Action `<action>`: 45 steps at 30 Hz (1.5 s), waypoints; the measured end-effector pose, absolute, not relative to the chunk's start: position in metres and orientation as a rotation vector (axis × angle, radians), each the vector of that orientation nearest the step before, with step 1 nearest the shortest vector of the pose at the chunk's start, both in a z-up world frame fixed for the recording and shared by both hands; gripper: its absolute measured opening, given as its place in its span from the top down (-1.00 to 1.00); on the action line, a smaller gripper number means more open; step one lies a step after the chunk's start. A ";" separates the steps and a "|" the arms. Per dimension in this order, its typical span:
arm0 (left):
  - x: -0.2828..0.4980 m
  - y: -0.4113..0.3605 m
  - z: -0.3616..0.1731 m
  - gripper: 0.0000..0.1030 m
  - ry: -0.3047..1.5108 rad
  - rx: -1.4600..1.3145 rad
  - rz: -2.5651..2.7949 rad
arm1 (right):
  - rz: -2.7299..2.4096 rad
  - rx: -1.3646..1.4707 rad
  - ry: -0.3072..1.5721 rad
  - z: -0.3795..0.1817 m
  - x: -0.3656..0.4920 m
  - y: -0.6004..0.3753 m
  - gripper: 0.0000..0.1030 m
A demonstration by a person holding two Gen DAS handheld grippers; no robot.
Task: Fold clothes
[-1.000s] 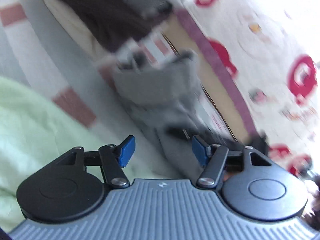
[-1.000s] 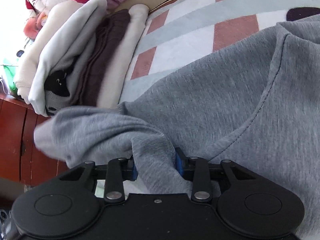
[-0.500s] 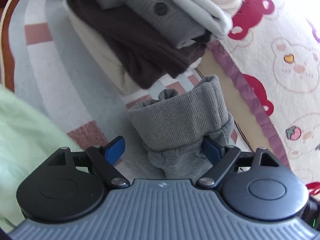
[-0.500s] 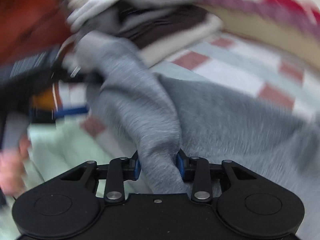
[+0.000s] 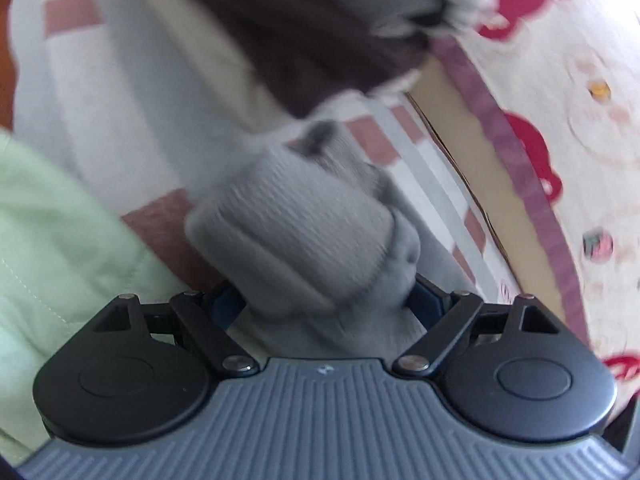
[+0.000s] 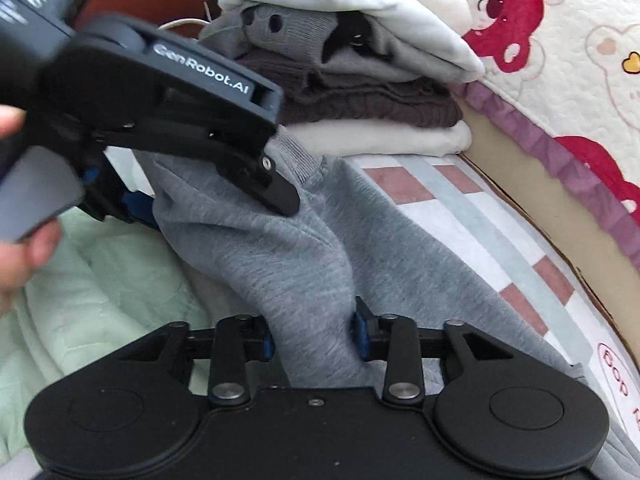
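while both grippers grip it, the grey sweatshirt (image 6: 288,264) lies on the checked sheet (image 6: 472,220)
left gripper (image 5: 326,304) clenched on the ribbed cuff (image 5: 296,220); right gripper (image 6: 314,338) clenched on a sleeve fold, near the folded pile (image 6: 360,80)

Heather-grey fleece sweatshirt (image 6: 288,264), lower centre of the right wrist view, had a ribbed grey cuff (image 5: 296,232). Black two-finger right gripper (image 6: 312,336) carried blue pads; dark grey-and-black left gripper (image 6: 132,200) bore white lettering. Pale green quilted cloth (image 6: 100,280) lay lower left. The checked sheet (image 6: 460,208) showed white, pale grey and dusty-red squares. The folded stack (image 6: 360,80), upper centre, ran cream, brown, grey, off-white. Cream quilt (image 6: 580,40), upper right, carried red bears and purple trim.
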State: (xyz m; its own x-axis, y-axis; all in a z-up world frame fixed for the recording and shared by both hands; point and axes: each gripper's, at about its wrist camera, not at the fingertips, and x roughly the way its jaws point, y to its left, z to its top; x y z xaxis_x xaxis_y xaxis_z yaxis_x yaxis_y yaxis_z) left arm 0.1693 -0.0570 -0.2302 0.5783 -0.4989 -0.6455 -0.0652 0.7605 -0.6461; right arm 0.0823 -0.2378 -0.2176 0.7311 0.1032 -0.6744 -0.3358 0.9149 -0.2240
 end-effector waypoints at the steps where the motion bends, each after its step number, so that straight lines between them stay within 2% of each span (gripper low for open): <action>1: 0.172 -0.052 -0.232 -0.64 0.913 -0.697 -0.266 | 0.246 -0.355 0.709 -0.218 0.082 -0.237 0.38; 2: 0.173 -0.046 -0.233 -0.35 0.874 -0.726 -0.268 | 0.244 -0.365 0.704 -0.218 0.082 -0.235 0.39; 5: 0.171 -0.042 -0.226 0.08 0.835 -0.719 -0.296 | 0.241 -0.394 0.691 -0.219 0.081 -0.231 0.37; 10: 0.166 -0.052 -0.192 0.26 0.794 -0.565 -0.356 | 0.218 -0.450 0.652 -0.222 0.076 -0.222 -0.07; 12: 0.167 -0.055 -0.178 0.28 0.789 -0.569 -0.387 | 0.195 -0.500 0.622 -0.227 0.075 -0.216 -0.15; 14: 0.167 -0.060 -0.162 0.29 0.768 -0.559 -0.422 | 0.161 -0.492 0.564 -0.220 0.072 -0.219 -0.04; 15: 0.166 -0.064 -0.155 0.30 0.753 -0.545 -0.434 | 0.142 -0.478 0.531 -0.215 0.070 -0.222 0.48; 16: 0.165 -0.068 -0.147 0.32 0.737 -0.531 -0.446 | 0.123 -0.464 0.498 -0.210 0.068 -0.225 0.53; 24: 0.147 -0.134 -0.067 0.33 0.614 -0.369 -0.638 | 0.048 -0.300 0.380 -0.155 0.048 -0.282 0.50; 28: 0.130 -0.199 -0.018 0.33 0.550 -0.249 -0.786 | 0.001 -0.148 0.323 -0.122 0.025 -0.335 0.58; 33: 0.106 -0.326 0.039 0.30 0.480 -0.136 -1.026 | -0.143 0.167 0.240 -0.073 -0.017 -0.455 0.60; 36: 0.090 -0.418 0.054 0.13 0.470 -0.064 -1.174 | -0.258 0.264 0.197 -0.059 -0.049 -0.537 0.61; 38: 0.080 -0.476 0.053 -0.12 0.498 -0.048 -1.275 | -0.323 0.348 0.173 -0.065 -0.074 -0.594 0.61; 40: 0.071 -0.512 0.039 -0.12 0.554 -0.115 -1.381 | -0.384 0.499 0.160 -0.090 -0.100 -0.653 0.58; 42: 0.059 -0.508 0.019 -0.15 0.574 -0.207 -1.473 | -0.451 0.696 0.194 -0.135 -0.122 -0.715 0.57; 44: 0.051 -0.502 -0.007 -0.38 0.586 -0.181 -1.458 | -0.584 0.836 0.305 -0.188 -0.133 -0.758 0.53; 45: 0.051 -0.501 -0.023 -0.40 0.606 -0.149 -1.420 | -0.638 0.913 0.383 -0.212 -0.133 -0.773 0.53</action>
State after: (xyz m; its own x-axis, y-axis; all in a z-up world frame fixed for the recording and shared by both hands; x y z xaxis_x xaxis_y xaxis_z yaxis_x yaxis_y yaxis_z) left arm 0.0514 -0.5009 -0.0233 0.0288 -0.9521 -0.3045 0.8782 0.1696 -0.4472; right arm -0.1333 -0.7731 -0.2118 0.7541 -0.3447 -0.5591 0.6555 0.4481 0.6079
